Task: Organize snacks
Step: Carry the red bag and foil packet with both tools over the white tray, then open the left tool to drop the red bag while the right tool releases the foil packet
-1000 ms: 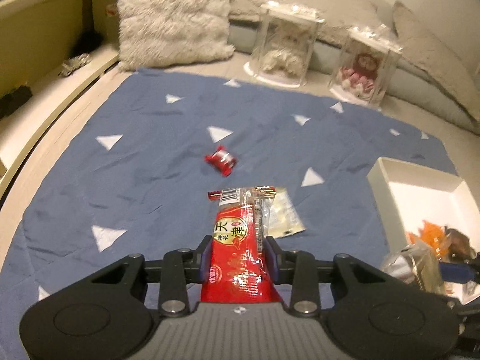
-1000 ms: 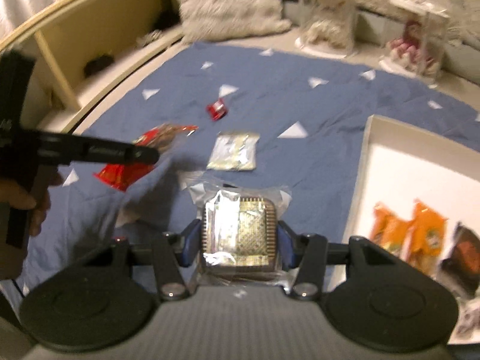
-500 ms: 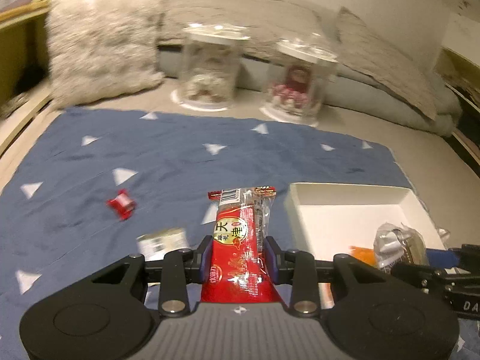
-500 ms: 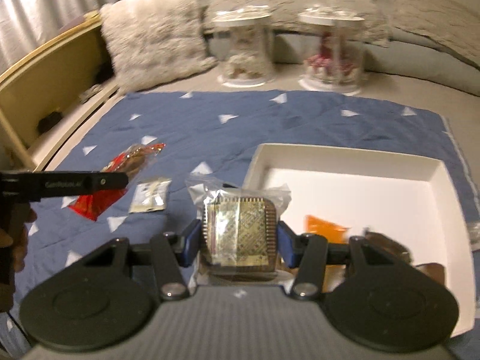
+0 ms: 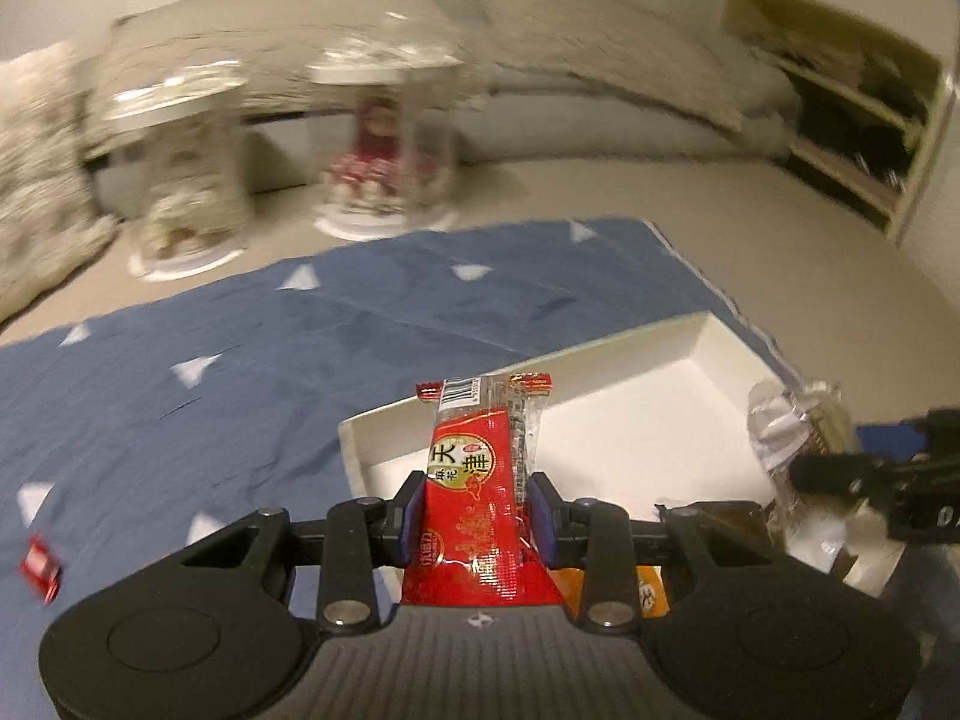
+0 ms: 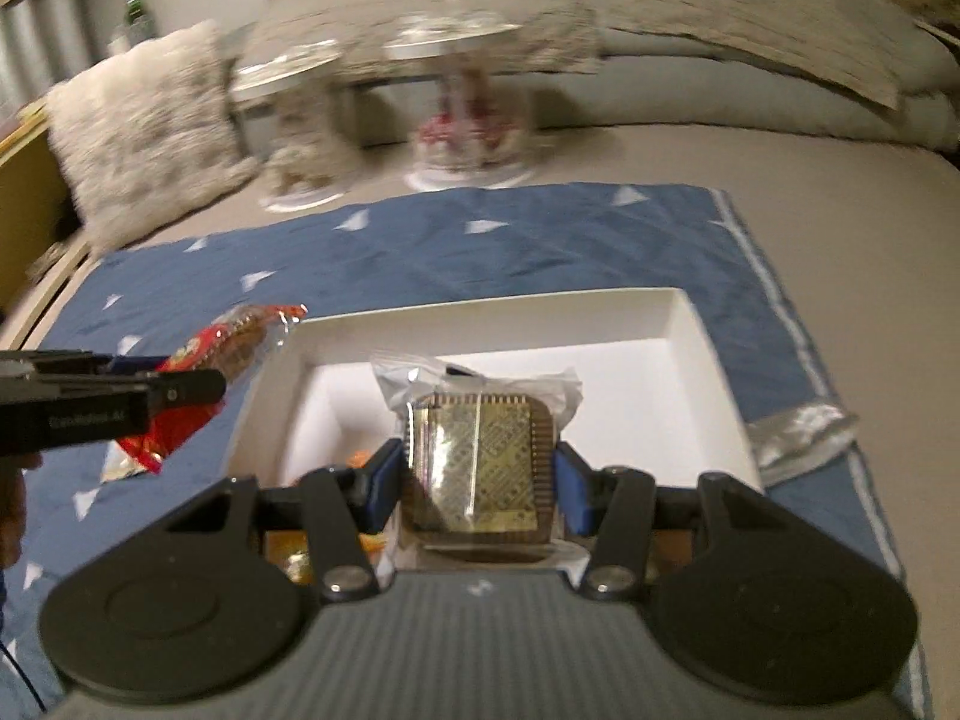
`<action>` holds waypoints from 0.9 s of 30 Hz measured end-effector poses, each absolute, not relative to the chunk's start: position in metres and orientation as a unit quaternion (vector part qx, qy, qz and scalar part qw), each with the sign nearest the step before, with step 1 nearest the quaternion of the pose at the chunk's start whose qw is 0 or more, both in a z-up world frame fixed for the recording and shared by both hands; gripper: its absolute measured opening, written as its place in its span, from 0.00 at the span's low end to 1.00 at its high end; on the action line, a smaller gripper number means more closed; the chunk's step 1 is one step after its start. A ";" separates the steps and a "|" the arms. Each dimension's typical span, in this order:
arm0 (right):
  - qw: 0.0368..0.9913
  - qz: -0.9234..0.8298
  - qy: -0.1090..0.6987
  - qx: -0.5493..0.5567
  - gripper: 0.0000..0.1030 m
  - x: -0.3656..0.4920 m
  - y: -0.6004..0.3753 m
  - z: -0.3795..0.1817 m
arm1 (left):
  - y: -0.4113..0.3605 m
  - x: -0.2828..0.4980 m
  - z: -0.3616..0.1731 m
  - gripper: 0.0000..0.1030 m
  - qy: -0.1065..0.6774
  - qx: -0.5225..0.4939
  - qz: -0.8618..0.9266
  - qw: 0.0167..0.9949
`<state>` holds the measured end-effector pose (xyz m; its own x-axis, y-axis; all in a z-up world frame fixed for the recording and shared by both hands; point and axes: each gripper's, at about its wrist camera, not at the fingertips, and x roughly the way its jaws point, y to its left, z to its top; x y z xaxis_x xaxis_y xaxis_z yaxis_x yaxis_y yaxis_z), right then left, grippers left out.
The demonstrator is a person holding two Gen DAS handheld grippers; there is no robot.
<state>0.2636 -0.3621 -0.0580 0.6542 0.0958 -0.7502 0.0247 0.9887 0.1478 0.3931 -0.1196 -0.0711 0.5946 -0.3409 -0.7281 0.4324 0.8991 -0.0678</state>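
The left gripper [image 5: 478, 519] is clamped on a long red snack packet [image 5: 480, 504], its blue pads pressing both sides, and the packet's barcoded end juts toward 12 o'clock over the near-left corner of a white box [image 5: 708, 330]. The right gripper [image 6: 478, 480] is closed around a square biscuit in clear wrap [image 6: 477, 468], held above the box's near half; in the left wrist view that same wrapped biscuit shows at about 3 o'clock, in front of the other tool's black body. The white box is a shallow open tray lying on a blue cloth with white triangles [image 5: 240, 348]; its far half is bare white floor, while its near edge holds orange packets [image 6: 360, 456] and something dark brown, mostly hidden behind the gripper frames, so I cannot tell their count. Outside the box, a small red candy [image 5: 41, 564] lies on the cloth at about 9 o'clock in the left wrist view, and a silvery wrapper [image 6: 798, 432] rests just beside the box's right wall at 3 o'clock in the right wrist view. Beyond the cloth at 11 and 12 o'clock stand 2 clear lidded jars [image 5: 384, 138], blurred; 1 holds something red and white, the other pale contents. A fluffy cushion [image 6: 138, 132] lies at 10 o'clock.
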 end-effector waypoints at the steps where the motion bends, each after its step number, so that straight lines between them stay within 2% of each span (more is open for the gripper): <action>1: 0.906 0.013 0.417 0.075 0.56 0.265 -0.368 -0.060 | -0.130 0.398 -0.075 0.37 0.398 0.073 -0.227 0.886; 12: 0.892 -0.050 0.435 0.109 0.56 0.302 -0.420 -0.097 | -0.201 0.434 -0.113 0.37 0.410 0.163 -0.310 0.842; 21: 0.893 -0.019 0.450 -0.027 0.56 0.326 -0.406 -0.118 | -0.201 0.455 -0.143 0.40 0.433 0.202 -0.327 0.816; 23: 0.890 -0.011 0.454 -0.038 0.57 0.327 -0.403 -0.122 | -0.196 0.459 -0.145 0.53 0.439 0.195 -0.320 0.817; 27: 0.890 -0.027 0.455 -0.018 0.62 0.329 -0.411 -0.123 | -0.188 0.463 -0.145 0.61 0.449 0.189 -0.300 0.820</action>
<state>0.3292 -0.4108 -0.1229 0.5838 -0.0651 -0.8093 0.0326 0.9979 -0.0567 0.4632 -0.1885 -0.1451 0.4162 -0.3230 -0.8500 0.6622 0.7483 0.0400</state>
